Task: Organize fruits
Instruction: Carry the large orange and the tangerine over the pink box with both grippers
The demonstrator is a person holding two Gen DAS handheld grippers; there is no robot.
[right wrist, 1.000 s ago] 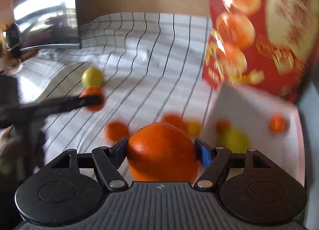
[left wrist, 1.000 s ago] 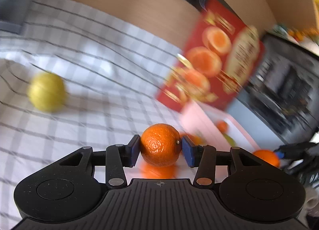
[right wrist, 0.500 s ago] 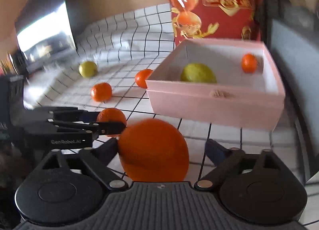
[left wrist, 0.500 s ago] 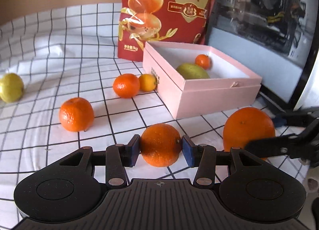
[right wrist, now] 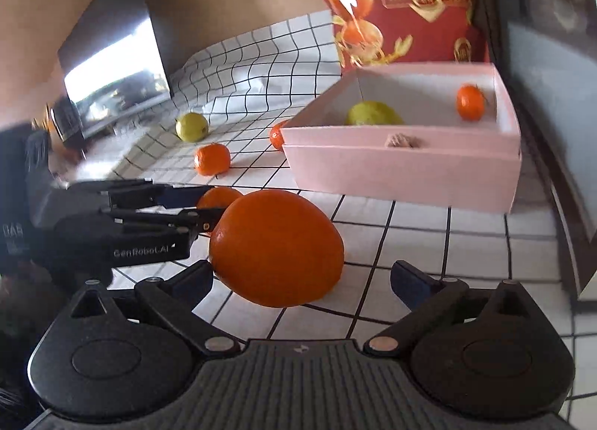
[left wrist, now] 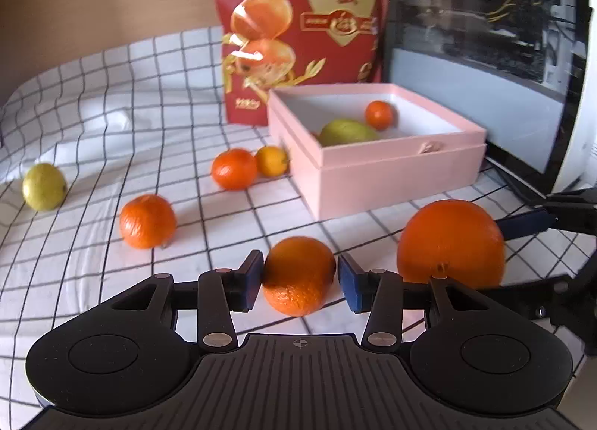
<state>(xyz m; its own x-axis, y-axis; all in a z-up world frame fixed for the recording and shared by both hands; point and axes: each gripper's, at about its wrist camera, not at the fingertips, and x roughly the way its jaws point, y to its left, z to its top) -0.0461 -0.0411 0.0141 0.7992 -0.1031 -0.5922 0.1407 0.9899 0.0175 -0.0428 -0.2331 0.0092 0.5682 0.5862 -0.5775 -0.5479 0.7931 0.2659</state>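
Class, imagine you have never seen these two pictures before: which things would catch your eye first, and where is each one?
First, the large orange on the checked cloth, lying between the wide-open jaws of the right hand-held gripper. Next, the small mandarin in front of the left hand-held gripper. Behind them stands the pink box, holding a green fruit, before a red bag.

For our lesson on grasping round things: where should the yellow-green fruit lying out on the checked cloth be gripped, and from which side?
Pinch it across its widest middle, on two opposite flanks, coming down from above. The yellow-green fruit is rounded, with no stalk worth holding. It sits alone on the checked cloth, so every side looks free. An off-centre grip would probably let it slip out.
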